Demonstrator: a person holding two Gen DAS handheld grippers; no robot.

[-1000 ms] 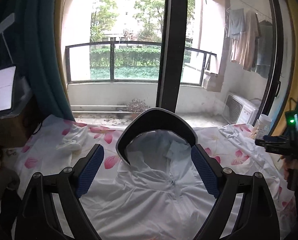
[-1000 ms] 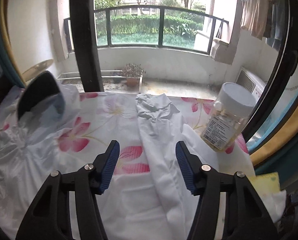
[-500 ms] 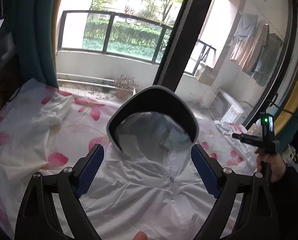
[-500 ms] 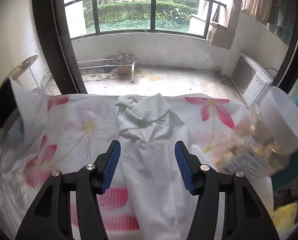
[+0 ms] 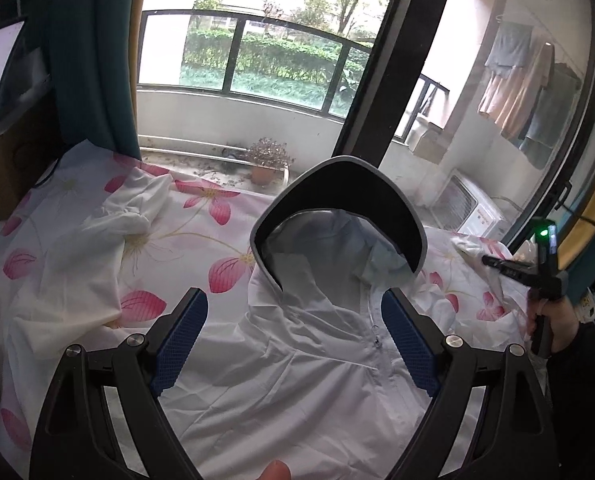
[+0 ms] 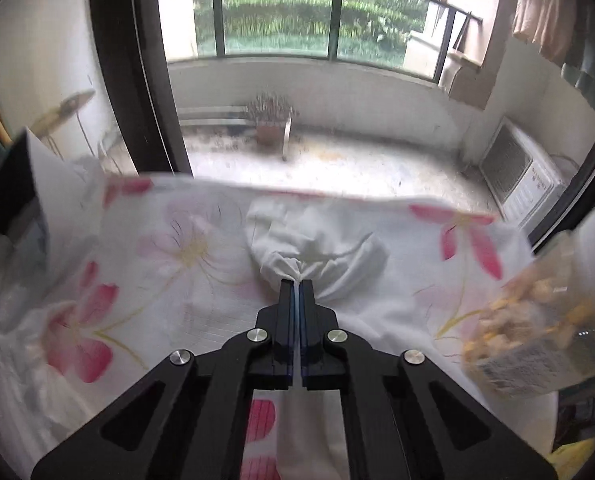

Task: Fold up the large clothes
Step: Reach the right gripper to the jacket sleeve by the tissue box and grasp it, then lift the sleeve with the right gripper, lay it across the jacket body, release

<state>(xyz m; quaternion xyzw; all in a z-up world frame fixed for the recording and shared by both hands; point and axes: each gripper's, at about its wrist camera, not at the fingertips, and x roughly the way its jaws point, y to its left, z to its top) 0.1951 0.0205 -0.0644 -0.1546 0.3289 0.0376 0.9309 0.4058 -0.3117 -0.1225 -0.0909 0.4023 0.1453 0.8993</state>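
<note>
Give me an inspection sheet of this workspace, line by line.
Surface: floral sheet, wrinkled.
Job's things: white hooded jacket spread flat, hood propped up; right sleeve bunched.
Clutter: snack jar at the right edge.
Grippers: left tool open over the jacket's chest; right tool has just closed, pinching the sleeve near its cuff.
Cables: nothing seen on the surface.
Surroundings: balcony window, potted plant, hanging laundry.

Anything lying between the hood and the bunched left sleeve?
No object: only bare floral sheet separates the hood from the bunched sleeve, as the left wrist view shows.
</note>
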